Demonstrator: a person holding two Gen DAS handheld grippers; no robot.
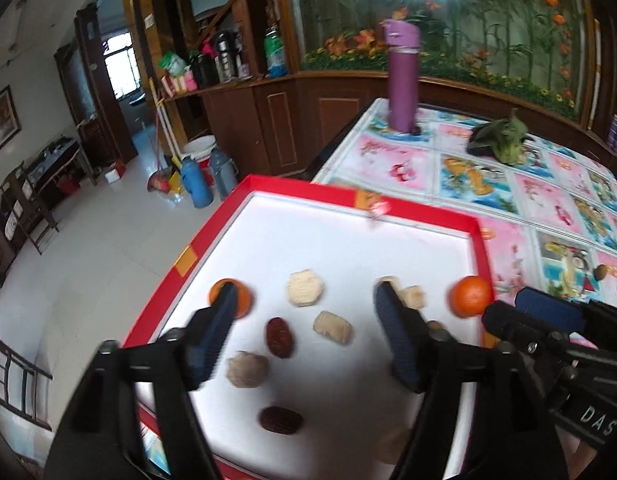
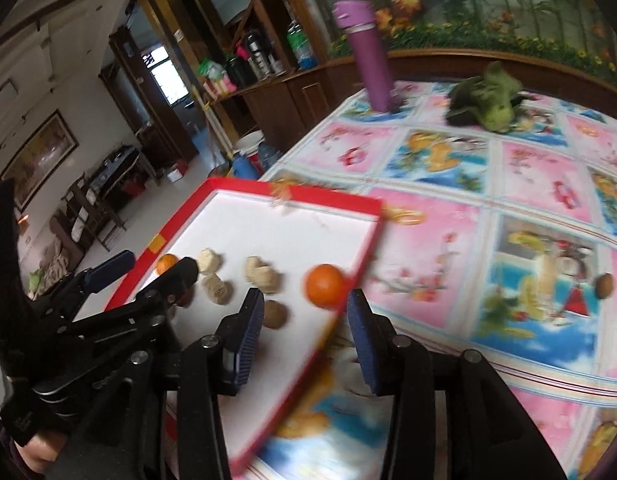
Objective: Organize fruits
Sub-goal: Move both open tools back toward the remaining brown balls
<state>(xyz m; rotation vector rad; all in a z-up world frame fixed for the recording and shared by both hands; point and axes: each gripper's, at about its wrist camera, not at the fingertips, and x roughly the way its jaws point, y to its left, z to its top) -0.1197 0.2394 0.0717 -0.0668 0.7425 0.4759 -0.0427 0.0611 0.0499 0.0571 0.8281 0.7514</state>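
Hovering over the tray [image 1: 474,240], both hand-held grippers hold nothing: left hand-held gripper [image 1: 304,312] wide, right hand-held gripper [image 2: 304,320] narrower. Oranges [image 1: 470,296] lie inside the tray, apparently gathered there for sorting.

The left black plastic hand-held gripper [image 1: 304,332] has two dark blue ribbed pads [image 1: 212,344] and round silver screws. The right black hand-held gripper [image 2: 304,340] looks the same. White letters mark its side.
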